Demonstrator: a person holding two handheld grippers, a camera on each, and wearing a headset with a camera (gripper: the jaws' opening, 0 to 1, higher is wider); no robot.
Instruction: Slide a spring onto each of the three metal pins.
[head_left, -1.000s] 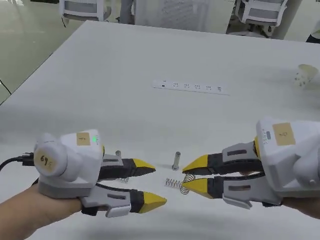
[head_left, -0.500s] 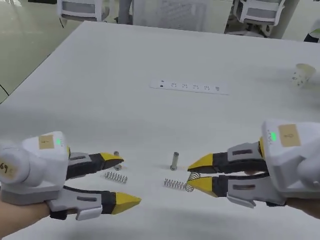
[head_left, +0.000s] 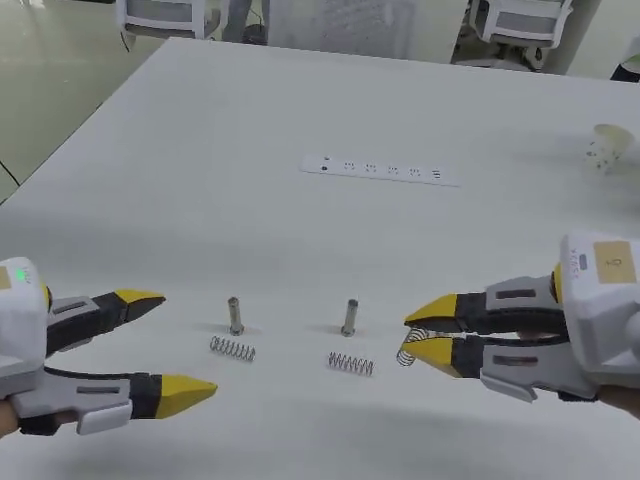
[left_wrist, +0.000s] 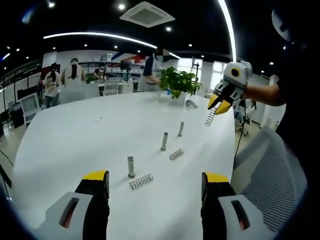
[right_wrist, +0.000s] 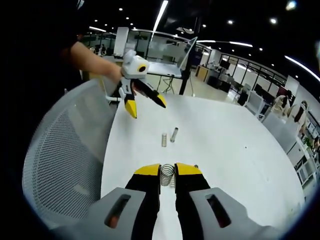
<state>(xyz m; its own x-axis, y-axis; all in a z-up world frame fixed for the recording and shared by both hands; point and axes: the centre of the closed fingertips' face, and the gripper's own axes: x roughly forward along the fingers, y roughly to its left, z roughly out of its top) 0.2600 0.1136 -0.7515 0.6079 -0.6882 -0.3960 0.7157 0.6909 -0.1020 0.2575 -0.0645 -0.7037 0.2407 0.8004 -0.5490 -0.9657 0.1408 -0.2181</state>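
Steel coil spring (head_left: 407, 350) now hangs pinched in my right hand-held gripper (head_left: 418, 334), lifted off the white surface (head_left: 300, 230). My left hand-held gripper (head_left: 186, 341) has drawn back, wide open and empty. Two loose springs (head_left: 232, 348) lie beside the bare grey metal pins (head_left: 235, 315), so none is loaded yet.

Head view: high, looking forward-down over desk (head_left: 300, 100), mid-range. Left gripper view skims low across desk toward right hand-held gripper (left_wrist: 218, 104); right gripper view faces back at left hand-held gripper (right_wrist: 146, 106). All three share the pins (head_left: 235, 313).
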